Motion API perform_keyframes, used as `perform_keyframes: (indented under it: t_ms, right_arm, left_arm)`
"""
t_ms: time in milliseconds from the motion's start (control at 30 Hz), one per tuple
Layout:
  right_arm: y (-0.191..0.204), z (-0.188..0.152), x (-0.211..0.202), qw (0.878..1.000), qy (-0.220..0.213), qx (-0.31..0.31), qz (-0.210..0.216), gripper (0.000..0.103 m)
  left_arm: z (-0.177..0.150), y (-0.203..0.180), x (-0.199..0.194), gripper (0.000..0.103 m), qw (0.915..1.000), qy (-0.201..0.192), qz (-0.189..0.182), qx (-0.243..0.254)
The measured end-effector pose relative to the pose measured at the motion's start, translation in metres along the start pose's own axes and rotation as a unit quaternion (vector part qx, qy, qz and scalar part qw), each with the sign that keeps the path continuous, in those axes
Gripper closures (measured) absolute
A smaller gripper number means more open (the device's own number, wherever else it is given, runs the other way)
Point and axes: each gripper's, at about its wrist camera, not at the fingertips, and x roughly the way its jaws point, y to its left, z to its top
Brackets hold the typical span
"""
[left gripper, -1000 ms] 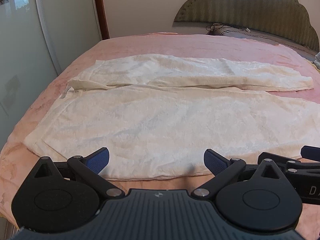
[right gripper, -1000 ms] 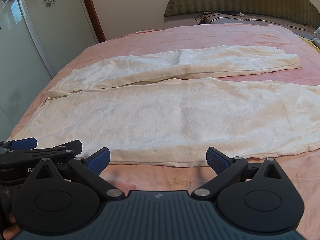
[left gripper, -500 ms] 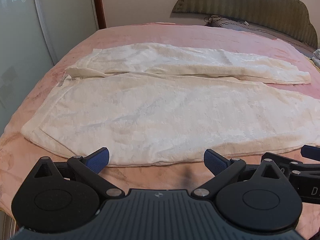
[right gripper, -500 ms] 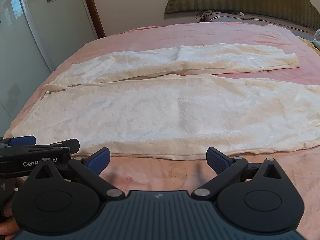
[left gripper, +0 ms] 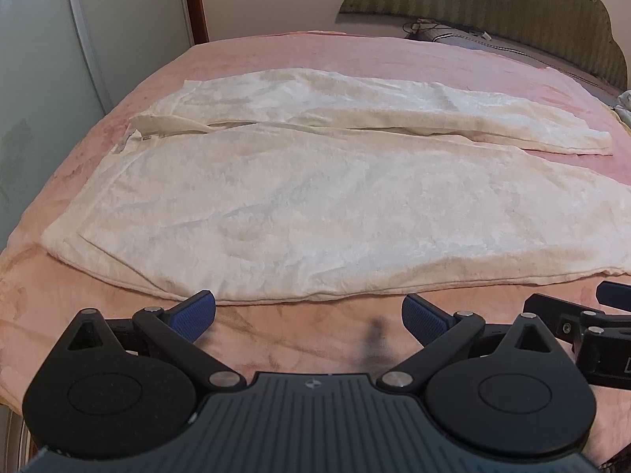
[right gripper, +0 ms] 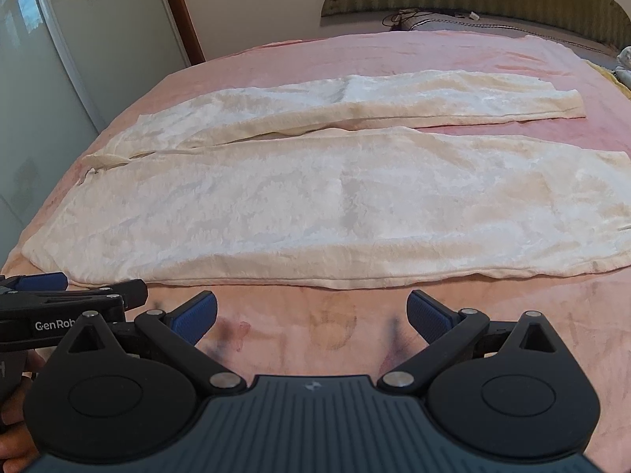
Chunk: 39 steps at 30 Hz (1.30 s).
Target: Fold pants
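The pants point(left gripper: 315, 205) lie flat and unfolded on the pink bedspread point(left gripper: 355, 55), waistband toward the left edge of the bed and both legs running to the right, the far leg parted from the near one by a narrow strip of pink. Over the last second the cloth itself has not shifted. What has changed is the framing: in both wrist views the garment now sits higher and fills more of the picture, and the near hem has drawn closer to the fingertips, so both grippers have come forward and down toward the near long edge.

The left gripper point(left gripper: 309, 311) has its blue pads spread wide with nothing between them, poised just short of the hem around the hip and thigh. The right gripper point(right gripper: 311, 311) is likewise wide apart and empty, just short of the hem further along the near leg. Each shows at the edge of the other's view, so they hang side by side and near one another.

This reads as the approach for the first fold: the near leg is probably to be pinched along its edge and carried over the far one. Whether either set of pads already touches the bedspread is hard to tell through the fisheye. No fold is made yet.
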Motion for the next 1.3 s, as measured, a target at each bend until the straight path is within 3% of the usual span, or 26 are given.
perform_keyframes:
  t_ms: [1100, 1200, 1300]
  right_arm:
    - [0.004, 0.001, 0.003, 1.0, 0.01, -0.008, 0.015, 0.0]
    - [0.004, 0.008, 0.001, 0.999, 0.0, -0.017, 0.036, 0.0]
    - [0.006, 0.03, -0.003, 0.996, -0.042, -0.039, 0.074, 0.0]
  left_arm:
    - [0.0, -0.003, 0.001, 0.001, 1.0, -0.004, 0.0, 0.001]
    - [0.008, 0.002, -0.004, 0.001, 0.9997, -0.024, 0.007, 0.0]
    - [0.024, 0.012, -0.007, 0.001, 0.9984, -0.051, 0.024, 0.005]
